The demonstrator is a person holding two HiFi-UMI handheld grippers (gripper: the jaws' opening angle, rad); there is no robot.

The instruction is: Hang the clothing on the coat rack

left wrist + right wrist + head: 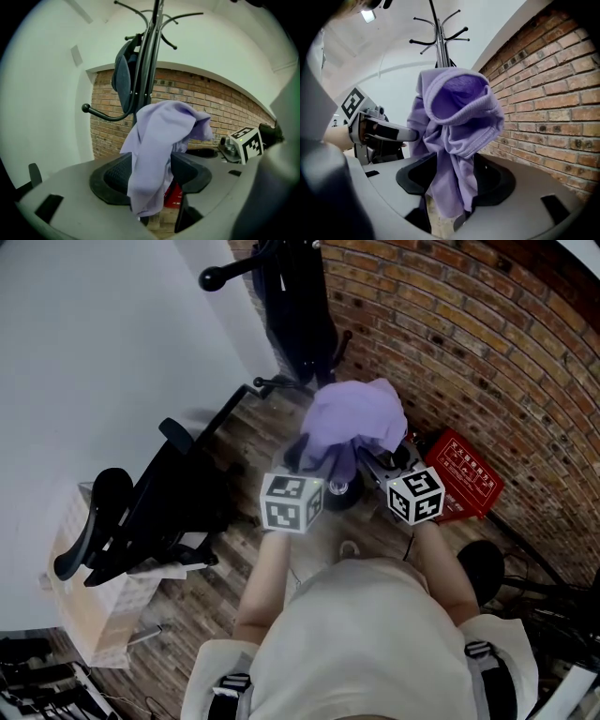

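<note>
Lilac garment [457, 117]: light, soft knit with no stiffness, so I'd expect it to slump off a peg unless a thick fold goes over. Best grab looks like the stitched hem band around the opening, not the loose tail. It's bunched in a wad, open loop on top and tail hanging down, just in front of the dark coat rack [149, 56] pole; can't tell if a peg carries it. Left gripper [151, 176] and right gripper [456, 180] are both spread wide, cloth hanging loose between the pads, neither pinching.
</note>
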